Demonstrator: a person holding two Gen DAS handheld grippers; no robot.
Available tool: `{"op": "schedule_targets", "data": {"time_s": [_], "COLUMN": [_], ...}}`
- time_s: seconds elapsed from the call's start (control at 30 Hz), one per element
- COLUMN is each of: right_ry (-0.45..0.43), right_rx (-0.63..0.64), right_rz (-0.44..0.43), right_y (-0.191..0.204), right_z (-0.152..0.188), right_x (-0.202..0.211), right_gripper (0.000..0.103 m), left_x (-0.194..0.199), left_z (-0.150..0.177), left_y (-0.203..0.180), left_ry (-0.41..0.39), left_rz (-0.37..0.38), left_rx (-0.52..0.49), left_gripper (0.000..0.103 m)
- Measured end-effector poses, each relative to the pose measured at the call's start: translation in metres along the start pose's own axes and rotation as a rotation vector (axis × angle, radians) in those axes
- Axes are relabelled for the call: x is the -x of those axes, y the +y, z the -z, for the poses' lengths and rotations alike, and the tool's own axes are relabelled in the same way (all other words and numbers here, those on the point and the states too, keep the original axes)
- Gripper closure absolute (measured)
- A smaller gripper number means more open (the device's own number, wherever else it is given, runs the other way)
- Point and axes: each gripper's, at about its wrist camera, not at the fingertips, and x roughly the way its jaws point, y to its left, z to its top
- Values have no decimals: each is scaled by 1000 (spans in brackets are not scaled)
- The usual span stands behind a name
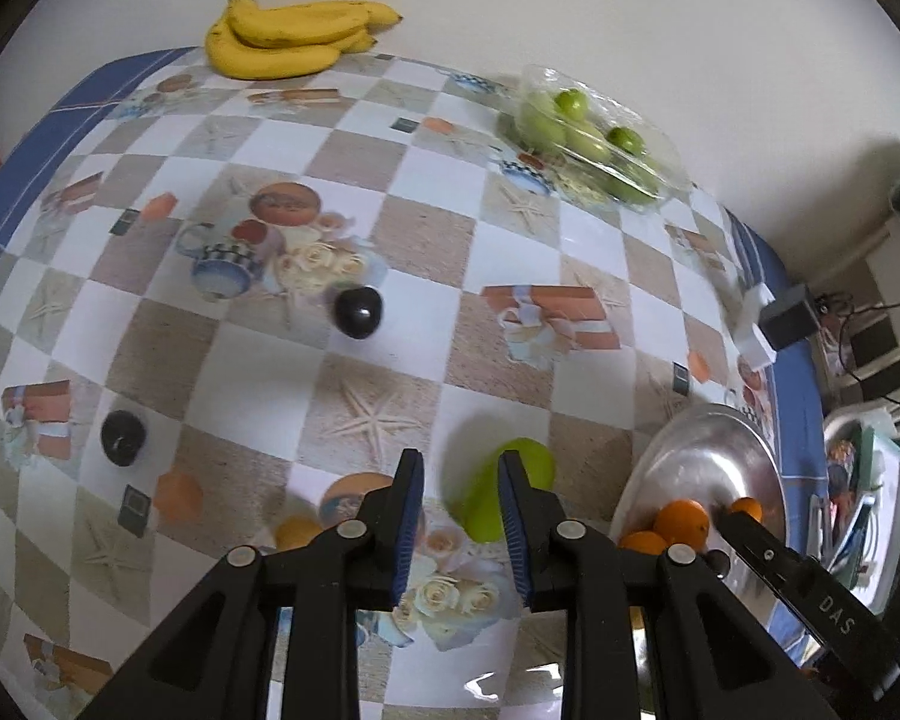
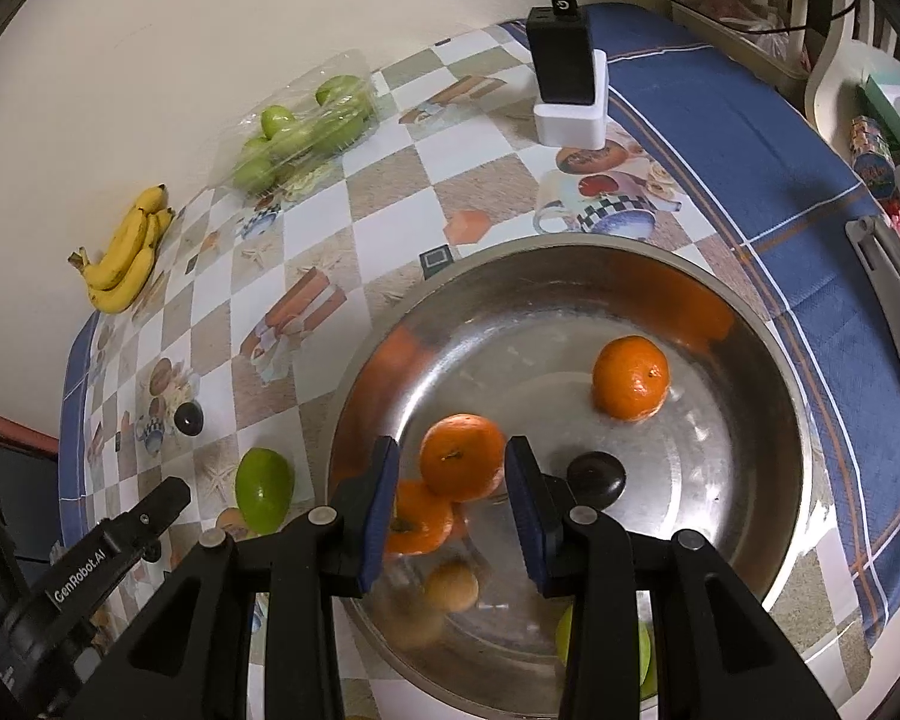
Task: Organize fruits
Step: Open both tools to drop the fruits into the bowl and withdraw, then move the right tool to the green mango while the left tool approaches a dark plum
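Observation:
A steel bowl (image 2: 768, 372) holds three oranges (image 2: 462, 462), a dark plum (image 2: 595, 477), a small brown fruit (image 2: 450, 585) and a green fruit (image 2: 645, 654) at its near edge. My right gripper (image 2: 450, 510) is open above the bowl, its fingers either side of the nearest oranges. My left gripper (image 1: 459, 534) is open and empty over the table, beside a green mango (image 1: 486, 498) that lies left of the bowl (image 1: 708, 456). Two dark plums (image 1: 359, 312) (image 1: 123, 437) and a small orange fruit (image 1: 297, 531) lie on the cloth.
A banana bunch (image 1: 294, 36) and a clear plastic box of green fruits (image 1: 594, 138) sit by the far wall. A black charger on a white block (image 2: 564, 84) stands at the table's far right. The table edge and clutter lie to the right.

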Motion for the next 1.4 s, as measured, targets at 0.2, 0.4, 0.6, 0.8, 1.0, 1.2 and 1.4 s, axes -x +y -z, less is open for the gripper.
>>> {"op": "schedule_targets", "data": {"time_s": [0.2,0.4,0.6,0.8,1.0,1.2,1.4], "right_ry": [6,9,5,-2,-10,-5,0], "right_rx": [13,38,48,52,60,63,66], "right_rz": [5,18,28,28,39,39,41], "right_y": [2,6,7,8,8,8,10], "right_z": [1,2,3,3,4,5,6], "right_x": [-4,-8,-9,-9,-10,-12,-12], "right_gripper": [27,19,19,18,0,0,0], "left_x": [-1,-2,-1,1,2,1,3], "left_z": [0,1,0,0,-1,-2,-5], "left_y": [4,11,13,15,21,24,37], "left_ry": [-8,-12,-32,-48,-60,-53,-43], "left_rz": [-65,-99,-129,-158,-188,-180,-171], "left_rx": [10,27,24,30,38,40,78], "left_gripper": [28,10,0,0,0,0,0]}}
